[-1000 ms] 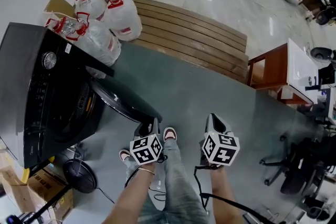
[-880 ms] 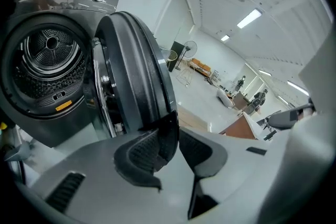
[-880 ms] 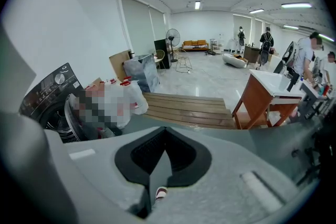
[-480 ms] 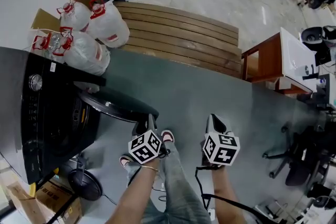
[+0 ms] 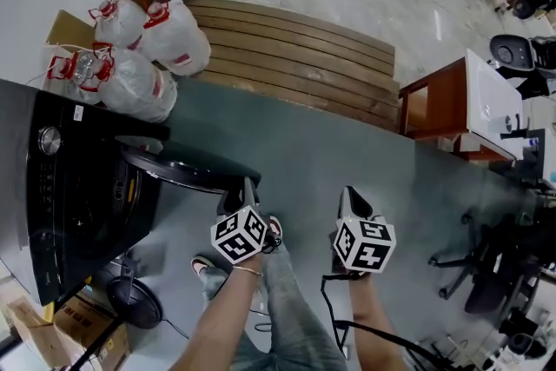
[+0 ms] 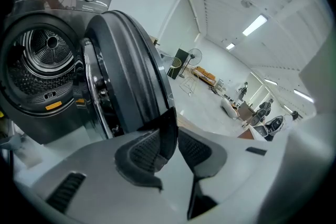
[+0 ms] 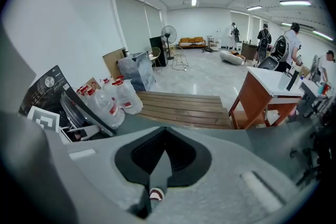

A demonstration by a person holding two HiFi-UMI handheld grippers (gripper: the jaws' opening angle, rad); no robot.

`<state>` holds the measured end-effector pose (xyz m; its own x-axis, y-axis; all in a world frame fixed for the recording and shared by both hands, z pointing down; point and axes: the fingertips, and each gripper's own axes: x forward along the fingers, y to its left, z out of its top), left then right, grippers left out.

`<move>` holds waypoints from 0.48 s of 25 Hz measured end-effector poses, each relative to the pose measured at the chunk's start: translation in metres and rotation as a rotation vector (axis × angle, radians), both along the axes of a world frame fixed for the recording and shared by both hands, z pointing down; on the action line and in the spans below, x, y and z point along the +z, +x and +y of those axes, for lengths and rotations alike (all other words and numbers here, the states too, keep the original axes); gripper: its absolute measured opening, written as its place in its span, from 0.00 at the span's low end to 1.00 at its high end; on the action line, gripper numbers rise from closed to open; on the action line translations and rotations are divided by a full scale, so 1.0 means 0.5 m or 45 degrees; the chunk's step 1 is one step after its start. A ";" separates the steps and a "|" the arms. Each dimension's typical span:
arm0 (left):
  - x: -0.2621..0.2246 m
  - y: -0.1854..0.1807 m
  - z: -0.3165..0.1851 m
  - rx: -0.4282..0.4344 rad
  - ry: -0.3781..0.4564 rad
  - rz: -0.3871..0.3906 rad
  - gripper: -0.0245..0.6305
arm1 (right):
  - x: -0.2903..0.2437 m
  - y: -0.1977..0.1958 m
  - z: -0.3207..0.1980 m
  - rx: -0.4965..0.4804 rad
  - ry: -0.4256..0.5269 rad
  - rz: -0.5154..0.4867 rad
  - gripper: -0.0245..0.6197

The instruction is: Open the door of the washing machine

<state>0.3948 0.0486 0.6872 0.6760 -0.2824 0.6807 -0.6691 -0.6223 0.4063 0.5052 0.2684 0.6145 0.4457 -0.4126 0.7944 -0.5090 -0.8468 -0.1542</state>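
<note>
Fingers [image 6: 144, 152] of the left gripper [image 6: 176, 136] are closing on the free rim of the half-open door [image 6: 128, 71] on the washing machine [image 6: 42, 60] at left, likely stiff, weighty and slick there, while the right gripper [image 7: 163, 155] is pinched together, empty.

grey-green floor [image 5: 321, 152] under and ahead of the right gripper [image 5: 352, 197]. further ahead, a low slatted wooden platform [image 5: 304, 48] laid flat, then pale polished flooring beyond. far to the gripper's left, a black washing machine [image 5: 78, 187] standing on the grey, door [image 5: 187, 169] swung out. ahead-left, clear water jugs [image 5: 143, 69] with red handles clustered at the platform's end. ahead-right, a red-brown wooden table [image 5: 443, 113]. off to the right, a black office chair [image 5: 486, 274]. just left of the gripper, shoes [image 5: 274, 228] planted on the grey. behind-left, a round black fan [image 5: 130, 298] beside a cardboard box [image 5: 87, 334].
</note>
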 end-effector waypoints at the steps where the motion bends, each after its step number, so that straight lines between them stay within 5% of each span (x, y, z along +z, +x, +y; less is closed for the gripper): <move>1: 0.000 0.006 -0.001 0.003 0.005 0.001 0.20 | 0.000 0.003 -0.002 -0.003 0.001 -0.002 0.05; 12: 0.002 0.058 -0.013 0.011 0.021 -0.001 0.19 | 0.021 0.023 0.009 0.005 -0.009 -0.035 0.05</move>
<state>0.4238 0.0423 0.6884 0.6778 -0.2879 0.6765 -0.6642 -0.6343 0.3955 0.5167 0.2727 0.6250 0.4253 -0.4056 0.8091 -0.5014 -0.8498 -0.1624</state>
